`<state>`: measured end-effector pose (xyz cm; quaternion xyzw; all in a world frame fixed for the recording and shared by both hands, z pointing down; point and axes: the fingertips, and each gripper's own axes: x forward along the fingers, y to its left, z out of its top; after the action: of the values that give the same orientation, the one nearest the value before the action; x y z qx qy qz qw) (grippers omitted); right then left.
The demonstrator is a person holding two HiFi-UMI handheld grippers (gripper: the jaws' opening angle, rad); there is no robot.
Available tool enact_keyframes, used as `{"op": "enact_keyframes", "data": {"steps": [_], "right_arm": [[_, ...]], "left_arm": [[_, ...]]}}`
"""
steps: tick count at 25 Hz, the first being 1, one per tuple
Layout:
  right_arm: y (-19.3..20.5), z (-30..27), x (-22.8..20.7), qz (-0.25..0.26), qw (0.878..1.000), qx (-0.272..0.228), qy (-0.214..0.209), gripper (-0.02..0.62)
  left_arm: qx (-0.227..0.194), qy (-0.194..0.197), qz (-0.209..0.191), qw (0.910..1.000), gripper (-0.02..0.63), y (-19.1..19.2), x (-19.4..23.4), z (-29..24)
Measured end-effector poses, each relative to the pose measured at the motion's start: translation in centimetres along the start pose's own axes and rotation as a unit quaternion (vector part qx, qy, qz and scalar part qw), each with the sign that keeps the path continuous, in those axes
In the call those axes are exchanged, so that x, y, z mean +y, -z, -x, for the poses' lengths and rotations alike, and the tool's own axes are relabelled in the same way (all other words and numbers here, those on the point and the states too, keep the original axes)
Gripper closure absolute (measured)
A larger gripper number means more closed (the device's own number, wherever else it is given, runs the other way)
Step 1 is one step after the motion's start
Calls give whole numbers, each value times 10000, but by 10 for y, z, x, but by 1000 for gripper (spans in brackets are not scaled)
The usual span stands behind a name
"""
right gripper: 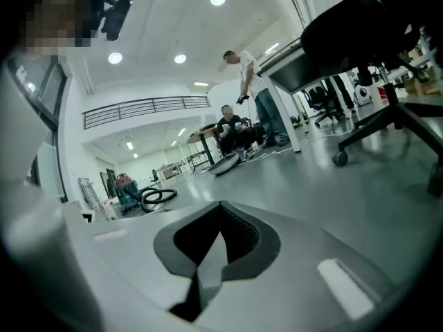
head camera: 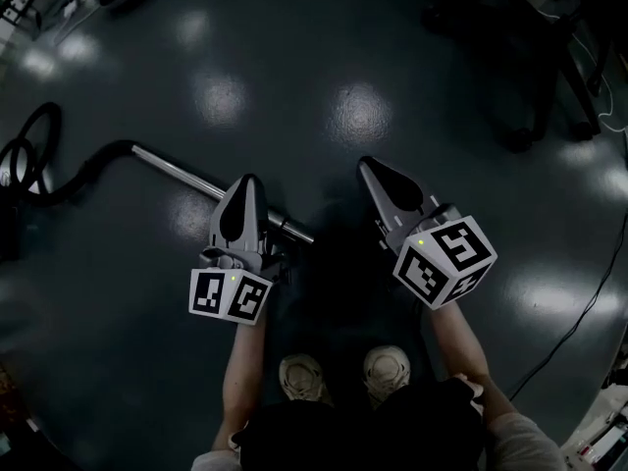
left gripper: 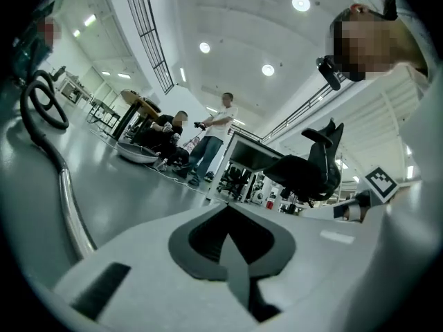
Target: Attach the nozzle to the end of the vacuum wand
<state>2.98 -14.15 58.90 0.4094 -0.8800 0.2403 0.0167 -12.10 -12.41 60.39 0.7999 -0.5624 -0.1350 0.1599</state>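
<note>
We held the left gripper [head camera: 247,183] and right gripper [head camera: 369,167] level above the dark floor [head camera: 324,57], both clamped shut on nothing; the silver metal vacuum wand [head camera: 186,176] lay below on its black hose [head camera: 69,186], free end toward our pale shoes [head camera: 302,376], seemingly awaiting a nozzle; none was discernible.

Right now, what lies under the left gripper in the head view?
The vacuum wand on the floor passes beneath the left gripper, its end emerging beyond it. The stretch directly below is covered; no nozzle is visible.
</note>
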Motion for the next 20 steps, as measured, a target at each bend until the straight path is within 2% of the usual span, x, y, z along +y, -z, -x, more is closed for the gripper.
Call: {"op": "enact_keyframes", "data": {"steps": [3,5,8,12,15,17,20], "right_arm": [[-49,3,5,-297,9993,41,210,588],[-108,12,24,-187,9990,155,368,588],[-222,39,68,50,9980,262,567,588],[-391,107,167,105,9970,425,631,588],[-515,170,253,398,9953,591,650,588],[-583,209,297,560,9952,532,597,588],[-643,250,351,467,9981,206,345,588]], "left_arm": [[-32,-67,-189,9998,604,-46,-11,-16],[-56,-40,-165,9998,604,-113,-34,-28],[-127,-84,-155,9998,604,-242,-91,-41],[63,-163,-310,9994,604,-431,-201,-27],[123,-229,-91,9996,604,-569,-285,2],[91,-231,-143,9996,604,-633,-333,18],[131,-209,-464,9986,604,-690,-375,41]]}}
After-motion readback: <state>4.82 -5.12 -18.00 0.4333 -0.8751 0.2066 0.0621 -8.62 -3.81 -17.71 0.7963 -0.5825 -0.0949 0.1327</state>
